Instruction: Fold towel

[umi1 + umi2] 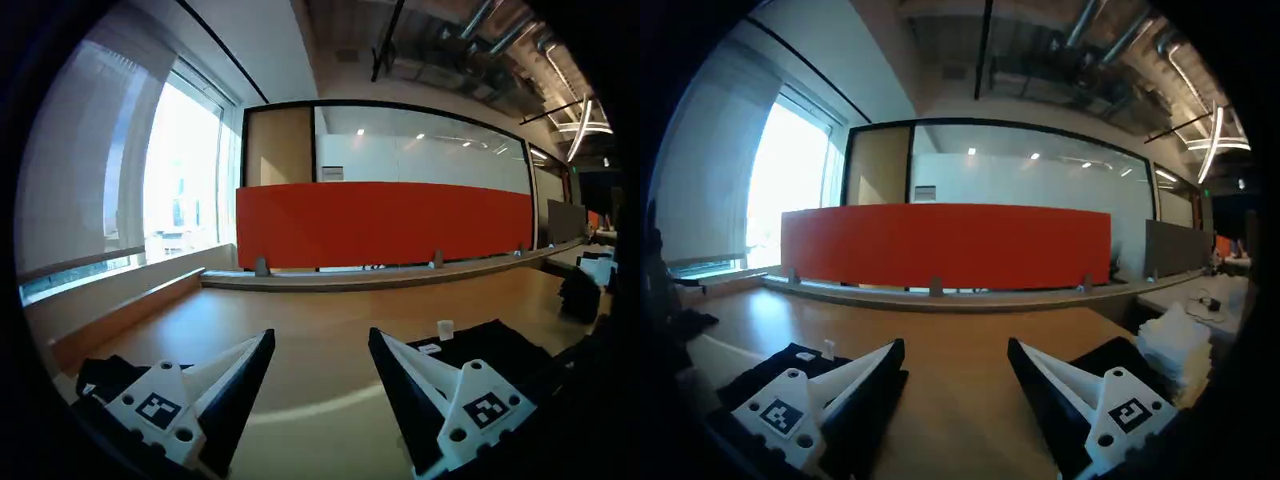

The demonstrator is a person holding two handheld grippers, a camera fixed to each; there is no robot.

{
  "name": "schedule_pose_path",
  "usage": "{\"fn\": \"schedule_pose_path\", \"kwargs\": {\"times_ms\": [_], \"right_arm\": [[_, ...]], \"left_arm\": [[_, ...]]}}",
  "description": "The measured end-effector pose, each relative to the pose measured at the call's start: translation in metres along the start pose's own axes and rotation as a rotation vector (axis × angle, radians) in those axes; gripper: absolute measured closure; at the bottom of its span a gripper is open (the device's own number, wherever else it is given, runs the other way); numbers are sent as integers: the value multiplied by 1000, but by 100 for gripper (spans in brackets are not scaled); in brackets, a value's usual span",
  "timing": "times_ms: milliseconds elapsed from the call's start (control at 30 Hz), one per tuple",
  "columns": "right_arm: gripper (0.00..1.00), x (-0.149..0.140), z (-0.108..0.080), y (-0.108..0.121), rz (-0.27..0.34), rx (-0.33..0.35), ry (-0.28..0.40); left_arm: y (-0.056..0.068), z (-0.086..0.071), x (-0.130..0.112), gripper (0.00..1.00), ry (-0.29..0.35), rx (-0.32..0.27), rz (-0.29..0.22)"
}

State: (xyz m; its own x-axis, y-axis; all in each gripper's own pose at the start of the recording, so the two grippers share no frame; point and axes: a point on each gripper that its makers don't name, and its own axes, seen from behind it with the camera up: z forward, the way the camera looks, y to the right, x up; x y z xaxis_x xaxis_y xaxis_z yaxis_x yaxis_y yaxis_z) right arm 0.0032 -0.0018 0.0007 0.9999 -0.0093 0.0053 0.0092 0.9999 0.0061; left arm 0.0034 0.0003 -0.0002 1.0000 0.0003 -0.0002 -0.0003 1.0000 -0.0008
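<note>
While both grippers hover low over the wooden counter (320,308), neither one holds anything. The left gripper (320,334) has its jaws spread wide, and bare wood shows in the gap between them. In the left gripper view a black towel (492,344) lies flat on the counter, just past that gripper's right finger, with a small white tag (445,328) standing at its near edge. Whether the finger touches the towel cannot be told. A black cloth (100,372) lies partly hidden behind the left finger, near the counter's raised wooden edge.

The right gripper (956,344) also has its jaws released and wide apart over bare wood. In the right gripper view the towel (772,368) lies under and beside the left finger, its tag (828,348) sticking up. Dark fabric (1112,352) lies flat behind the right finger, and just beside that sits a white stack (1176,344) of folded cloths at the counter's right end.

Across the far edge of the counter runs a low orange screen (944,244) on small grey feet, with a glass wall (1024,172) behind it. A bright window (180,184) fills the left side of the room, and pipes (1088,32) run along the open ceiling.
</note>
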Motion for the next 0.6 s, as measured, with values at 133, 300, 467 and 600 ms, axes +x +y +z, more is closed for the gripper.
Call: {"fn": "schedule_pose_path", "kwargs": {"times_ms": [133, 300, 467, 600], "right_arm": [[0, 18, -3, -1, 1, 6, -8], [0, 43, -6, -2, 1, 2, -20], [0, 67, -6, -4, -10, 12, -32], [0, 85, -5, -5, -7, 20, -40]], "left_arm": [[2, -2, 28, 14, -3, -8, 3], [6, -4, 63, 14, -14, -23, 1], [9, -4, 86, 14, -37, -41, -4], [15, -4, 100, 14, -59, -63, -3]]}}
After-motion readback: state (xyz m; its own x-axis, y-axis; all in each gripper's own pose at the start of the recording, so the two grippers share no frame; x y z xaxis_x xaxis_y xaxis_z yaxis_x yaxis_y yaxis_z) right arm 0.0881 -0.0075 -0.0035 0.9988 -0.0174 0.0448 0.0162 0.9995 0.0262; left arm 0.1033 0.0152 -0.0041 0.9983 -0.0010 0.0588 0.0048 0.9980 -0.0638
